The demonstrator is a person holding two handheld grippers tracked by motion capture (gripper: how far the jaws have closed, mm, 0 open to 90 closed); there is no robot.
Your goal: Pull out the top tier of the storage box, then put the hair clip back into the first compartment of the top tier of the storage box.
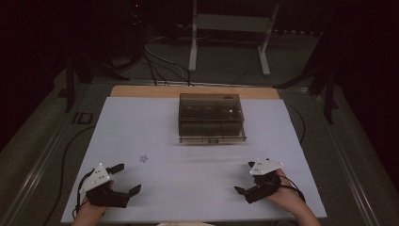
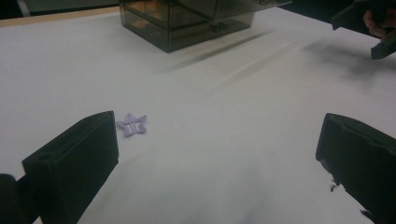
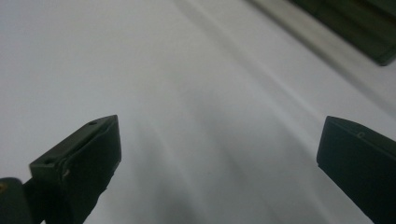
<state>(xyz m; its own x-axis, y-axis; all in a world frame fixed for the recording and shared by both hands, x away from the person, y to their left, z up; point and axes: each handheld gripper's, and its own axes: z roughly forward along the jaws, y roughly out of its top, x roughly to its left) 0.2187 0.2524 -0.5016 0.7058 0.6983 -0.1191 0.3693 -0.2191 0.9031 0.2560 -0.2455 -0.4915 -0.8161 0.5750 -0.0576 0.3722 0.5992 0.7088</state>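
Lilac star clip (image 2: 132, 124) flat on the white sheet (image 1: 197, 188).
Small, seemingly cut-out centre (blurry); left gripper (image 1: 128, 178) and right gripper (image 1: 246, 176) both gape, empty.

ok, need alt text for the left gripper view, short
The left hand-held gripper hangs open over a white table, with a small purple star-shaped clip lying flat just beyond its left jaw. A smoky transparent box stands farther back, and the right hand-held gripper shows at top right.

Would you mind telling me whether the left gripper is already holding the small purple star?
No, the left gripper is open and the purple star lies loose on the white table by one jaw.
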